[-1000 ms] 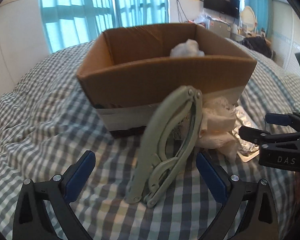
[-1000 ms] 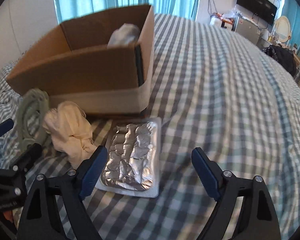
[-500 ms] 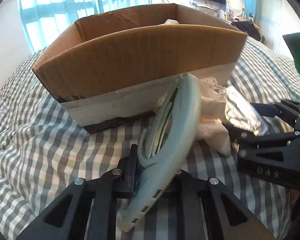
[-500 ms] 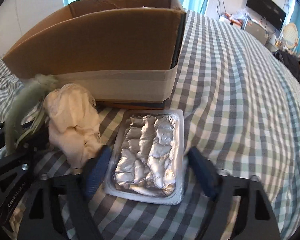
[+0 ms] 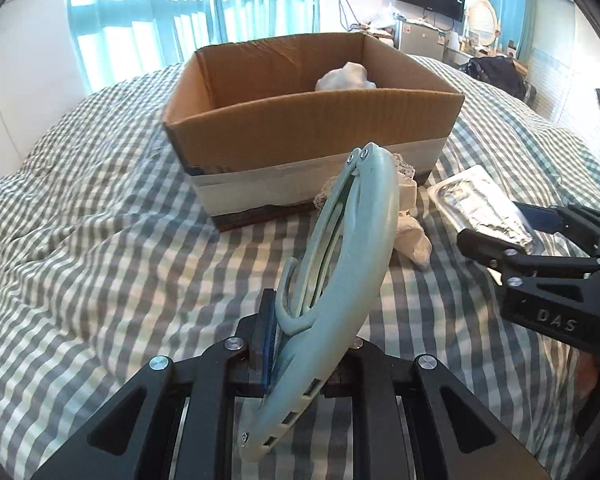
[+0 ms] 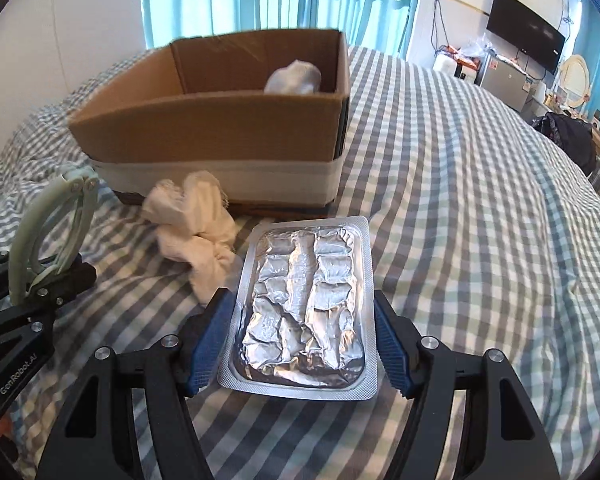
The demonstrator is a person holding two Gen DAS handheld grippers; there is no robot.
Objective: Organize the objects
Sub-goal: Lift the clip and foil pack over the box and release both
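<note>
My left gripper is shut on a pale green hand tool and holds it tilted above the checked bedspread; the tool also shows in the right wrist view. My right gripper is shut on a silver foil blister pack, lifted off the bed; the pack also shows in the left wrist view. An open cardboard box stands ahead, with a crumpled white wad inside. A cream cloth lies in front of the box.
The checked bedspread stretches right and toward the back. A window with teal curtains is behind the box. A TV, a small fridge and dark clutter stand at the far right.
Both grippers have risen from the bed with their loads. The left holds the green tool higher; the right has closed on the foil pack and lifted it.
</note>
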